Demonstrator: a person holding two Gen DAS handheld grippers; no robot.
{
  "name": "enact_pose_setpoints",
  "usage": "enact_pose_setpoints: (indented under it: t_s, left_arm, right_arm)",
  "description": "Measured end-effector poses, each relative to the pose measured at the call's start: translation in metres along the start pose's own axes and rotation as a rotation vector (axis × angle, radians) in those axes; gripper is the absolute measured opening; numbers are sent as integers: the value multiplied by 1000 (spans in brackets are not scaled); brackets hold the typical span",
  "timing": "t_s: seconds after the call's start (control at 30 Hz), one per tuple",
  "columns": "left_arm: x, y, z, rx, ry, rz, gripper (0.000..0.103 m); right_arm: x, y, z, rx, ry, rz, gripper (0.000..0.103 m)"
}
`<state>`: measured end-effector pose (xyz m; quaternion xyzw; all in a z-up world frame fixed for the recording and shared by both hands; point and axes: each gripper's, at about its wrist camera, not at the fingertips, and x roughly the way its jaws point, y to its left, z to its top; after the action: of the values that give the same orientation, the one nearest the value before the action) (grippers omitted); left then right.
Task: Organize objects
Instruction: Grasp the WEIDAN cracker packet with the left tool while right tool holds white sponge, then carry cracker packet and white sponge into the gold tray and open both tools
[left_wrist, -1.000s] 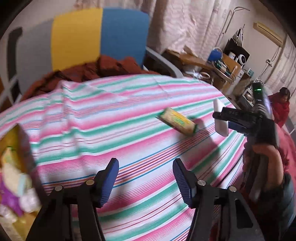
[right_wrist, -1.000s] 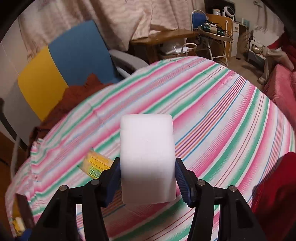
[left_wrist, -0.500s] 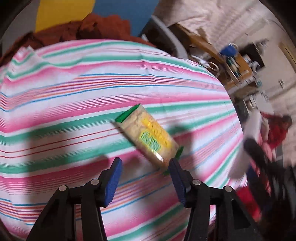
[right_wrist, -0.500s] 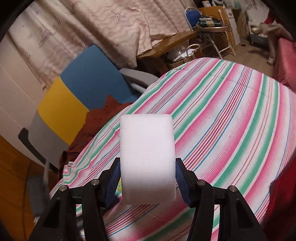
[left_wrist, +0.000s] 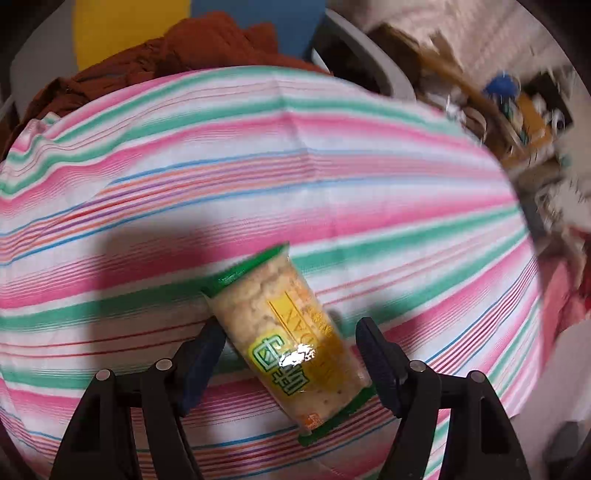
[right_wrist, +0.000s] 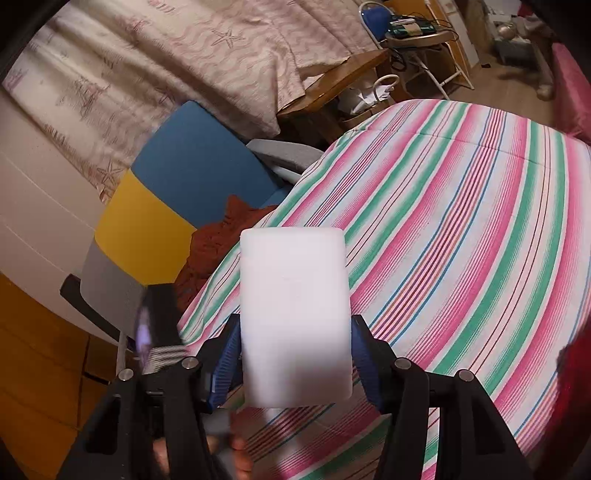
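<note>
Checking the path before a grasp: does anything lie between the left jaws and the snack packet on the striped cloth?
Nothing visible does. The snack packet lies on the striped cloth, between the open left gripper's jaws.

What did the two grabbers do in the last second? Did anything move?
The left gripper moved in across the striped cloth to the snack packet, which now lies between its open fingers, not yet squeezed. The right gripper swung its view a bit toward the chair. Its hold on the white block stayed the same, and the packet stayed lying on the cloth.
</note>
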<state>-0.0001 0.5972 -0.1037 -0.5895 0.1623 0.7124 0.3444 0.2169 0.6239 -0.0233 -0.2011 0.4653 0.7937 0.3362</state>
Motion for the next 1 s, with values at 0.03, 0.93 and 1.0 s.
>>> enact_pose_setpoints:
  t_s: [0.03, 0.93, 1.0]
  left_arm:
    - [0, -5, -3, 47, -21, 25, 74]
    - [-96, 158, -192, 193, -282, 35, 47]
    - [-96, 160, -194, 190, -291, 30, 47]
  right_arm:
    - [1, 0, 0, -2, 3, -1, 59]
    - [108, 96, -122, -699, 582, -89, 59]
    - [111, 99, -128, -748, 578, -118, 59]
